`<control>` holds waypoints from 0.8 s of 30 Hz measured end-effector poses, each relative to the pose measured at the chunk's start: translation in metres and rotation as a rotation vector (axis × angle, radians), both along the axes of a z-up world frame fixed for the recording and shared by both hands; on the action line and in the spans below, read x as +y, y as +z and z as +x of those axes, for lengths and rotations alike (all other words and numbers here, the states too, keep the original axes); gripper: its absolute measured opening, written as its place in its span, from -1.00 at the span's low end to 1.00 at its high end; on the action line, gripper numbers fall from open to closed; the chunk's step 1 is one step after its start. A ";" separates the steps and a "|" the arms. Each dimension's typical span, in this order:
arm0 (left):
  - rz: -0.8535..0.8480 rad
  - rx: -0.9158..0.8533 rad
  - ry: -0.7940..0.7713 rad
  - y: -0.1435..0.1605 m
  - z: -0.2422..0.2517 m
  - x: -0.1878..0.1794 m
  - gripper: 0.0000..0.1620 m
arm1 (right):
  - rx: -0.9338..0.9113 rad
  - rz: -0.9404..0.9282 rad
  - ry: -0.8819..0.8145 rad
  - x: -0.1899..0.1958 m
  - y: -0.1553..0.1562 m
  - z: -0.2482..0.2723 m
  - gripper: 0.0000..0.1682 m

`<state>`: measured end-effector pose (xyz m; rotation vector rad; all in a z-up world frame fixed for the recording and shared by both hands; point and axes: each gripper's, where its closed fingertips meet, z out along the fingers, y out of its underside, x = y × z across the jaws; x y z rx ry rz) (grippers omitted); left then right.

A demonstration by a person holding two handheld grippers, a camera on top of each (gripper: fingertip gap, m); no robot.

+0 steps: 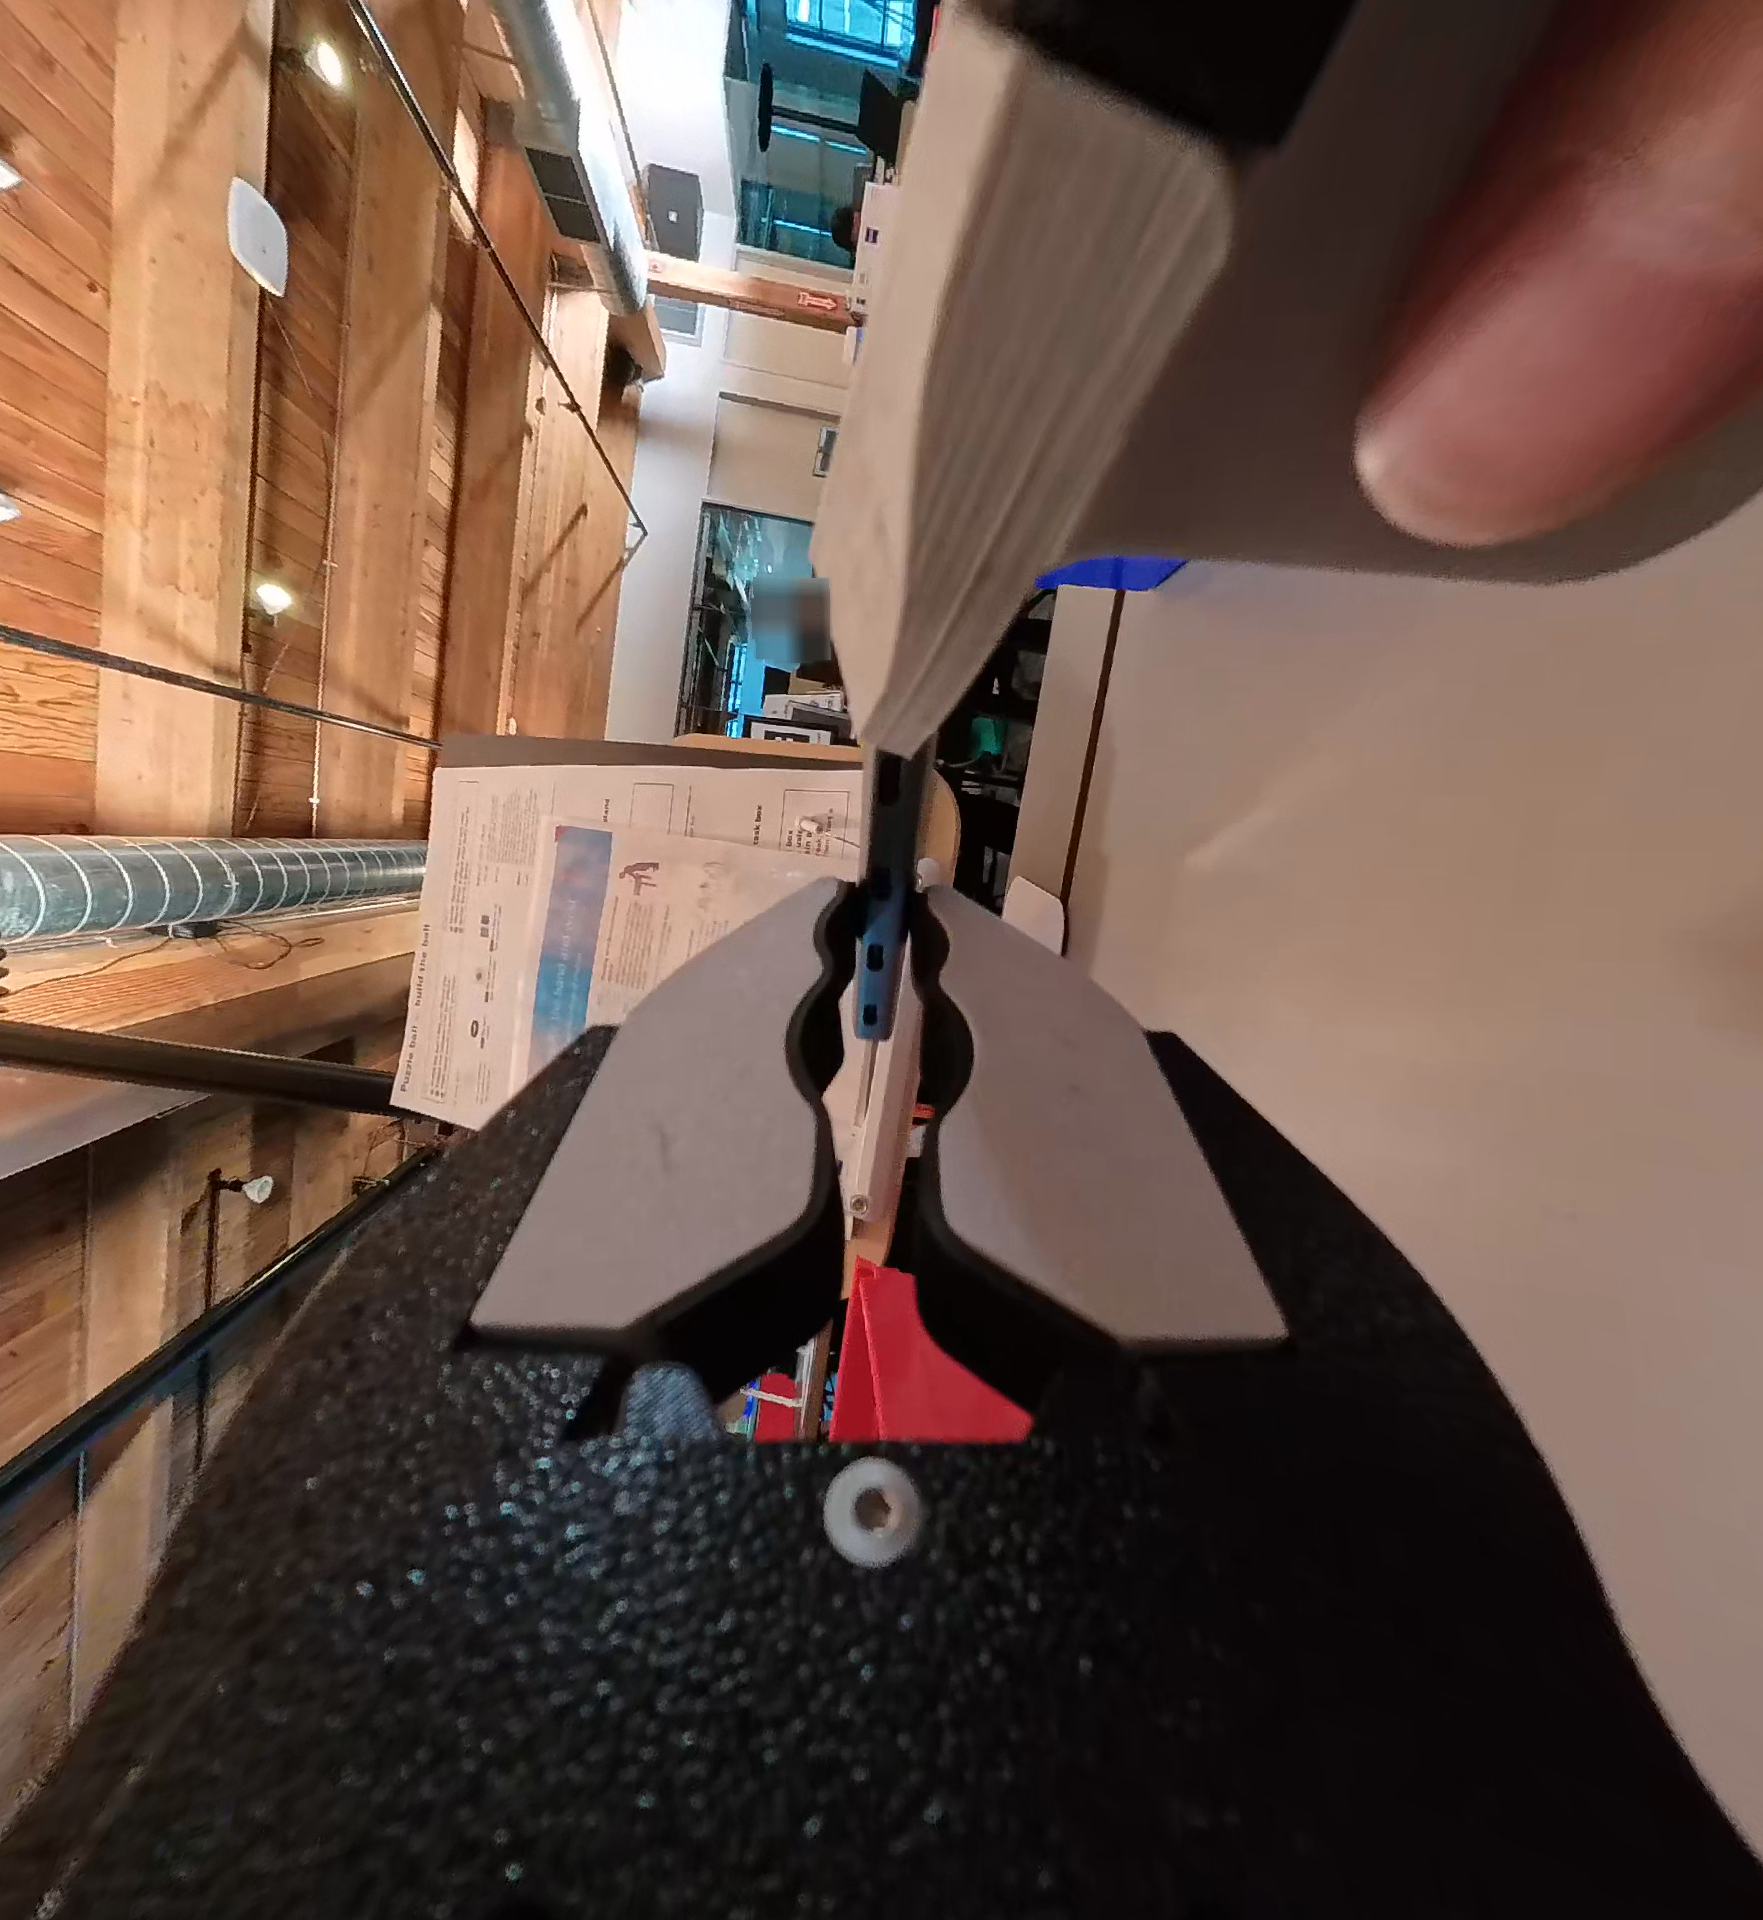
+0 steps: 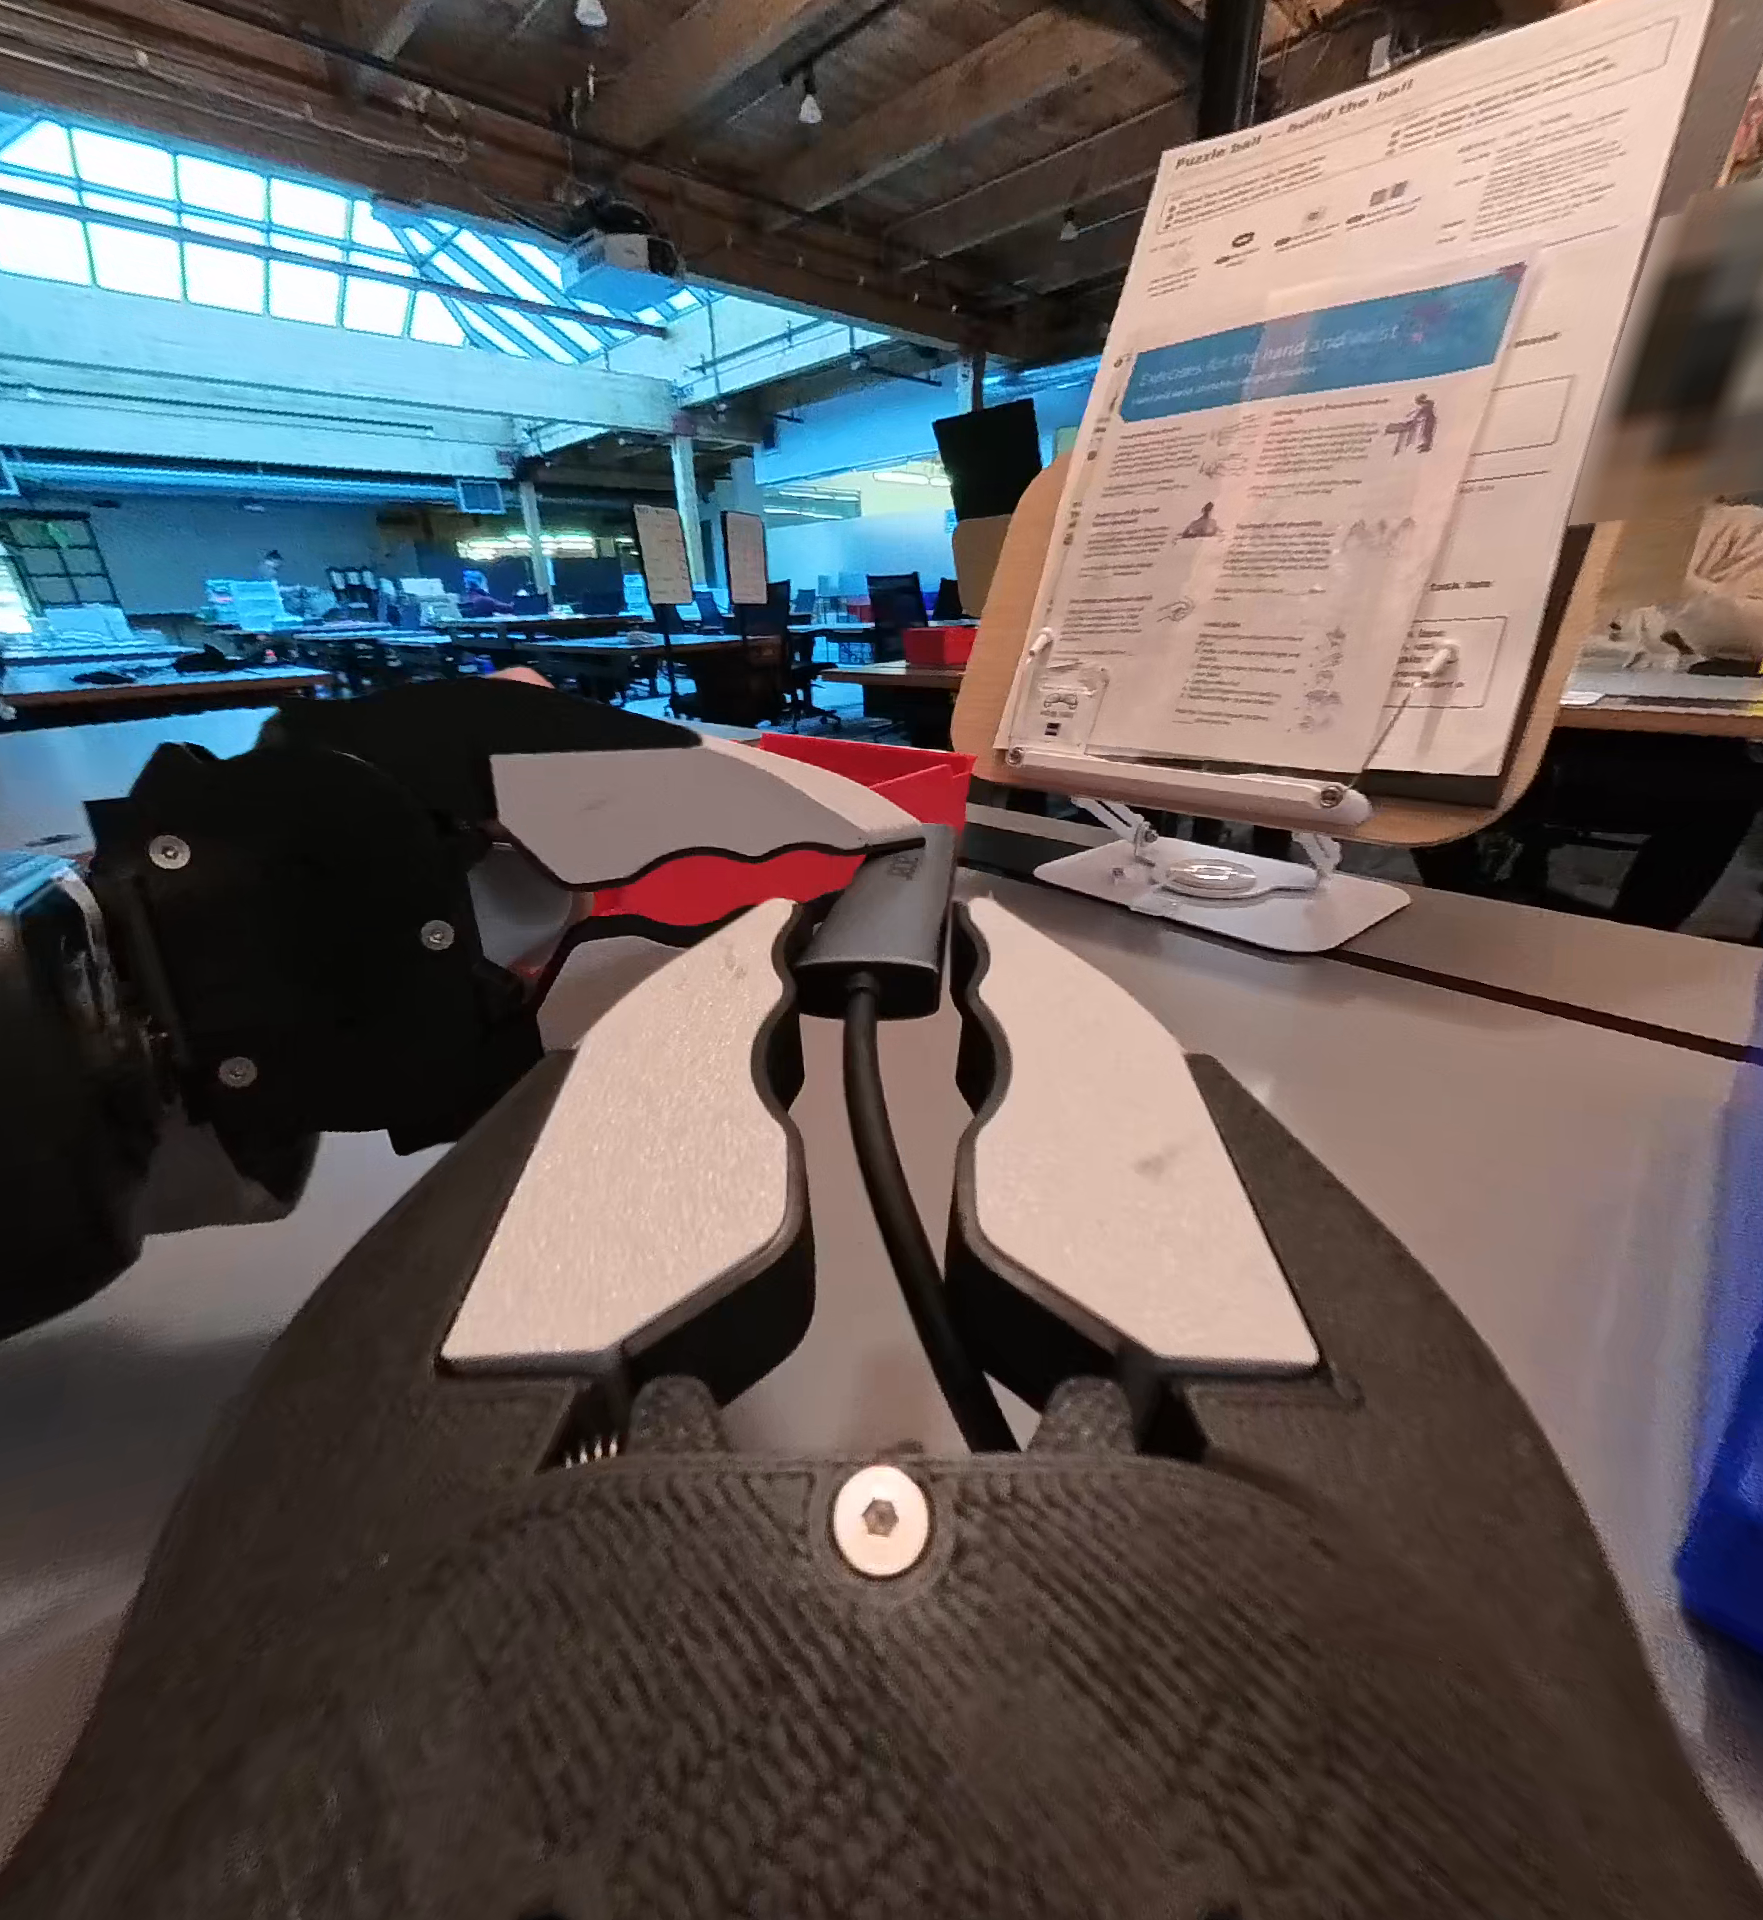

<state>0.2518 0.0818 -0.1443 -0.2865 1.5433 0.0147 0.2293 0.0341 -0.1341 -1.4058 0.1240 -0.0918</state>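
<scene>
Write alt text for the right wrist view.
The right gripper is shut on a dark grey cable adapter, its black cable trailing back between the fingers. The left gripper meets the adapter's far end from the left, above a grey table.

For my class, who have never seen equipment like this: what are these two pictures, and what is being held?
Each picture comes from a camera mounted on a hand-held gripper, looking forward along its two grey fingers. A person holds one such tool in each hand; no robot arm is involved.

In the left wrist view, turned sideways, the left gripper pinches a small blue metal plug.

In the right wrist view, the right gripper is closed on a dark grey cable connector whose black cable trails back between the fingers.

The two grippers meet tip to tip above a grey table. Behind stand a red plastic bin and a wooden document stand with printed sheets.
</scene>
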 end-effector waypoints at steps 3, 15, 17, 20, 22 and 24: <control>0.001 0.021 0.002 -0.003 0.003 0.000 -0.89 | -0.034 -0.004 -0.057 -0.001 -0.002 0.005 -0.66; -0.184 0.094 -0.034 -0.022 0.008 -0.002 -0.82 | -0.075 -0.050 -0.080 -0.003 -0.015 0.009 -0.72; -0.303 0.136 -0.081 -0.027 0.007 -0.008 -0.72 | -0.064 -0.040 -0.095 -0.009 -0.017 0.014 -0.72; -0.440 0.168 -0.113 -0.029 0.004 -0.009 -0.56 | -0.022 -0.009 -0.130 -0.022 -0.018 0.027 -0.72; -0.500 0.204 -0.116 -0.031 0.004 -0.006 -0.51 | -0.009 -0.007 -0.120 -0.026 -0.021 0.034 -0.72; -0.553 0.237 -0.089 -0.035 0.006 0.002 -0.42 | -0.025 -0.002 -0.151 -0.030 -0.021 0.042 -0.72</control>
